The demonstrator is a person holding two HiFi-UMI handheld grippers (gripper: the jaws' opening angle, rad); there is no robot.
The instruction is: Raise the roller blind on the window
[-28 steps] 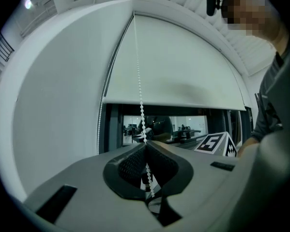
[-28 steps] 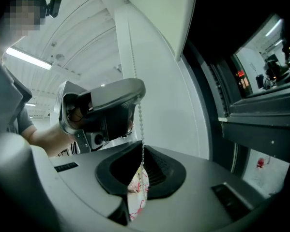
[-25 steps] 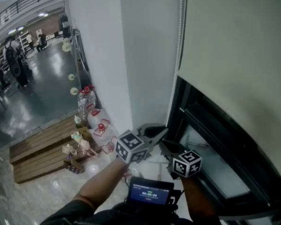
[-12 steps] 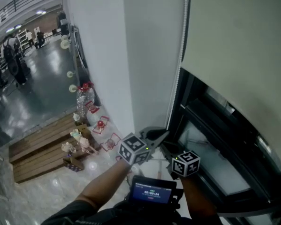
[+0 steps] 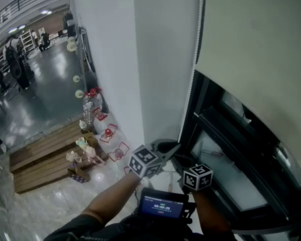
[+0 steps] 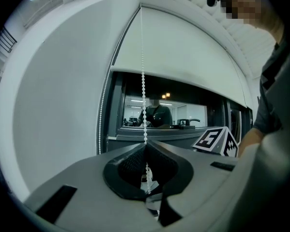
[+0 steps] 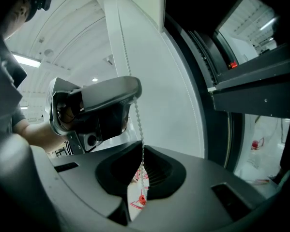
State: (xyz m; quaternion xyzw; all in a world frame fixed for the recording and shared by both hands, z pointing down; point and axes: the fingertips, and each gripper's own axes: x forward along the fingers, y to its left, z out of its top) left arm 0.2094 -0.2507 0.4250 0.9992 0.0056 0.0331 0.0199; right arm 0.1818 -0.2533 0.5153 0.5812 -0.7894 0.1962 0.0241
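Now, both grippers are on the bead chain [image 5: 189, 92], which hangs down the white wall [image 5: 160, 59] just left of the window [image 5: 225, 164]. In the left gripper view, the left gripper [image 6: 145, 146] has its jaws pressed together on the chain [image 6: 144, 100], and the beads run straight up from the pinch to the top of the roller blind [image 6: 183, 52]. The right gripper [image 7: 142, 150] is likewise clamped on the chain [image 7: 135, 111]. Its view shows the left gripper [image 7: 94, 111] just above it on the same strand.

From the head view, the left gripper [image 5: 174, 146] sits a touch higher and further left than the right gripper [image 5: 179, 159], and the two are close together near the window's lower left corner. The roller blind [image 5: 256, 49] covers the upper part of the window, with dark frame and glass exposed below its bottom edge. Far left, a water bottle [image 5: 90, 108] stands by a wooden platform [image 5: 39, 162].
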